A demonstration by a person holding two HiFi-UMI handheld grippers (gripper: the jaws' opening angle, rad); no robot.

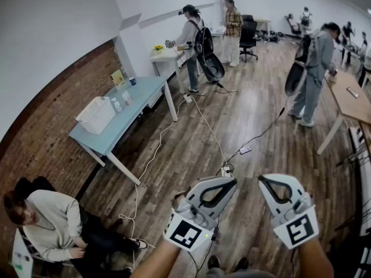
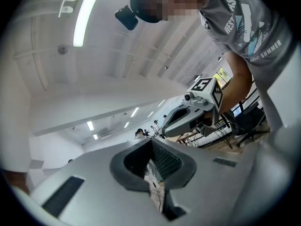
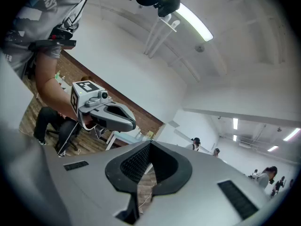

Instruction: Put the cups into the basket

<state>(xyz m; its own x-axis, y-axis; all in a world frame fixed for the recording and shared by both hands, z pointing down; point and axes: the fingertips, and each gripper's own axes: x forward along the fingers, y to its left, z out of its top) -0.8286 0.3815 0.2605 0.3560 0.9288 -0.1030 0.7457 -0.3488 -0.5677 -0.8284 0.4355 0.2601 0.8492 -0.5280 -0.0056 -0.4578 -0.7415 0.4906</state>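
Note:
Far off at the left, a light blue table [image 1: 136, 106] bears a white basket [image 1: 95, 114]. Two pale cups [image 1: 116, 104] [image 1: 127, 97] stand beside the basket, and a small blue cup [image 1: 133, 81] stands further back. My left gripper [image 1: 232, 181] and right gripper [image 1: 262, 178] are held side by side over the wooden floor, well away from the table. Both are shut with nothing between their tips. The left gripper [image 2: 151, 140] in its own view has its pads meeting, and so does the right gripper [image 3: 150, 143] in its view. Each view also catches the other gripper.
White cables [image 1: 203, 123] trail across the wooden floor between me and the table. A person [image 1: 52, 225] sits at the bottom left by the brick wall. Other people stand further back near a white table [image 1: 168, 54] and a wooden table [image 1: 353, 100].

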